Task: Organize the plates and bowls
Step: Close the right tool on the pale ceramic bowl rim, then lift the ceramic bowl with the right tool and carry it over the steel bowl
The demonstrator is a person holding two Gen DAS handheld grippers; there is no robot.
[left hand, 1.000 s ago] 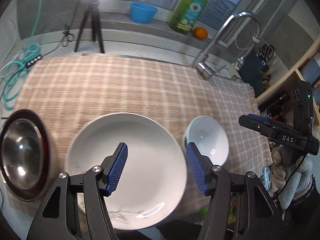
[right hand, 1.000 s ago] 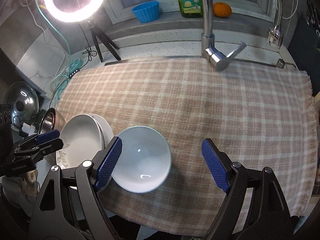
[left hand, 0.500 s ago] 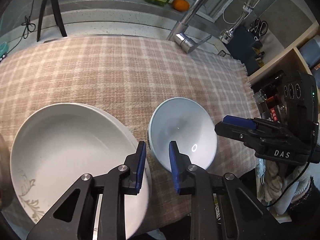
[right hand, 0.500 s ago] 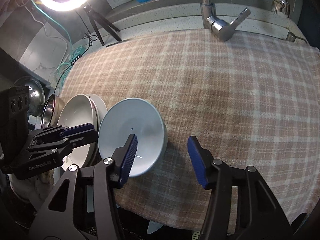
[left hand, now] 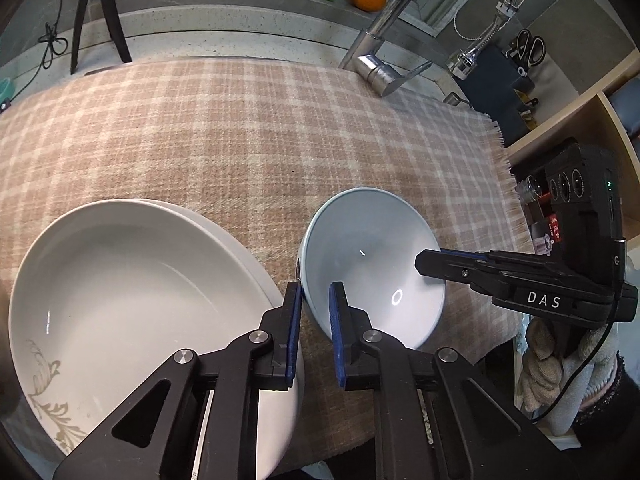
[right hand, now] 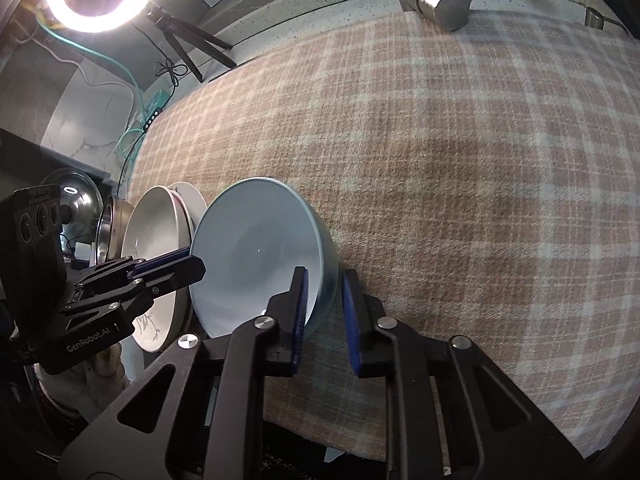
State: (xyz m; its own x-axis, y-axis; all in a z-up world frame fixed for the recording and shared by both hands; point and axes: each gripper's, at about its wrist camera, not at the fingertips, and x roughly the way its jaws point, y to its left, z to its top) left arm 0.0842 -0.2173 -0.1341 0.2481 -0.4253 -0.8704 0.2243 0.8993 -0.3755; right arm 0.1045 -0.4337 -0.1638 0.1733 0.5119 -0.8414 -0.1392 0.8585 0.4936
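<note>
Bowl, pale blue, rim between both closing tools: left tool and right tool pinching opposite sides; I lift evenly, clearing the plates.

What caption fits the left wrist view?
Both grippers closing on opposite rims of the pale blue bowl beside the white plates.

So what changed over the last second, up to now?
Both claws came down and are closing on the pale blue bowl: the left claw on its left rim, the right claw on its right rim. The white plates and checked cloth stayed put.
</note>
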